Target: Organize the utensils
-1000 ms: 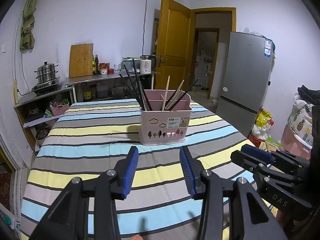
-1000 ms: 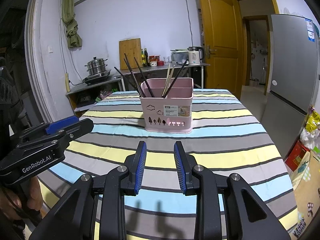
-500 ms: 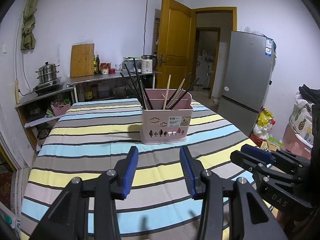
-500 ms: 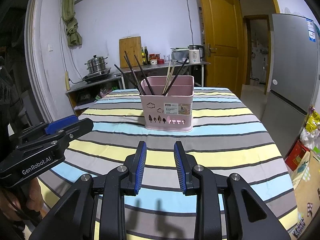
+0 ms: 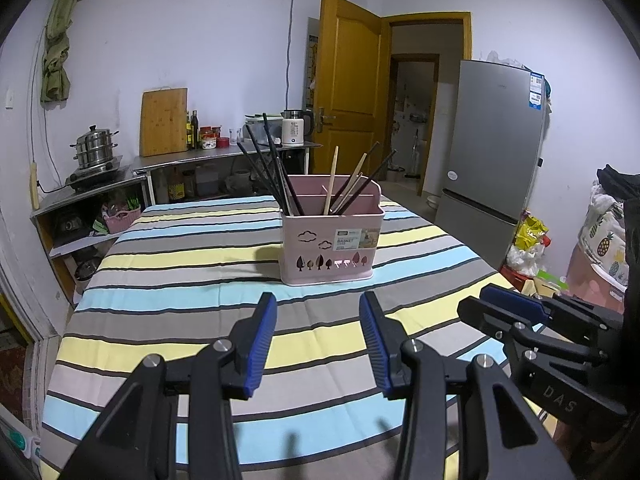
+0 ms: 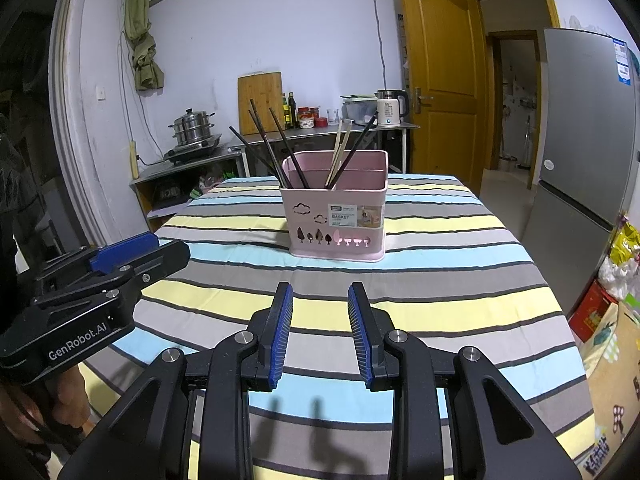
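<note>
Left gripper [image 5: 318, 336] and right gripper [image 6: 320, 328] both parted, empty, hovering near the pink utensil basket [image 5: 330, 240] holding upright chopsticks [image 5: 272, 176].

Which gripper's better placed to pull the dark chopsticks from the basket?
Left, marginally. The dark chopsticks lean from the pink basket's left side, nearer the left gripper. The right gripper is also open and empty.

A matt striped cloth [image 5: 180, 280] covers the counter, the pink basket [image 5: 332, 248] looks like smooth plastic with a paper label [image 5: 356, 239], dark glossy chopsticks [image 5: 264, 168] and pale wooden ones [image 5: 333, 180] stand in it, and the grippers' ribbed blue pads [image 6: 282, 332] sit on matt black plastic.
</note>
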`<state>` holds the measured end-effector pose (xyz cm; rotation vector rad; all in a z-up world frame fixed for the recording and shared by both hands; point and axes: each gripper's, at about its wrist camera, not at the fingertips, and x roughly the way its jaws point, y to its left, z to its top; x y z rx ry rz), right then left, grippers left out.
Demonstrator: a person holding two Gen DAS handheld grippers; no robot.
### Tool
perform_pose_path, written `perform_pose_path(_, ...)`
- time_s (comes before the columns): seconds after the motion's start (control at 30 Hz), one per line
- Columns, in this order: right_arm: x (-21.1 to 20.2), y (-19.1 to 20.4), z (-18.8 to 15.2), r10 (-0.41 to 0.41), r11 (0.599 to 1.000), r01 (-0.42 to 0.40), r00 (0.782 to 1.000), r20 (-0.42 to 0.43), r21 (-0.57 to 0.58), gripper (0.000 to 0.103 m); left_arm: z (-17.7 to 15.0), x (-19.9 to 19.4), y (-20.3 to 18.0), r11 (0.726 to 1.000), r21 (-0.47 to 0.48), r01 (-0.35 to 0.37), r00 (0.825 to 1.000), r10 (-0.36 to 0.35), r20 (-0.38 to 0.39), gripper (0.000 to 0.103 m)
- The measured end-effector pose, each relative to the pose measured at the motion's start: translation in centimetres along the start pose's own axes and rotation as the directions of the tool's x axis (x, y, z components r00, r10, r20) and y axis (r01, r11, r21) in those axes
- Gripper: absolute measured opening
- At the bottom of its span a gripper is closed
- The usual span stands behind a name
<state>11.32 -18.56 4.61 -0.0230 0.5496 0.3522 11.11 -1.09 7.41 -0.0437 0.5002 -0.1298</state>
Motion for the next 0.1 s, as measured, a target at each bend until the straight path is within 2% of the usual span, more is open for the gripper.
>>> perform_pose_path(0.1, 0.00, 0.01, 0.00, 0.000, 1.000, 0.000, 1.000, 0.000, 0.000, 0.029, 0.00, 0.00, 0.02, 1.000, -0.004, 0.002, 1.000, -0.002, 0.000, 0.045)
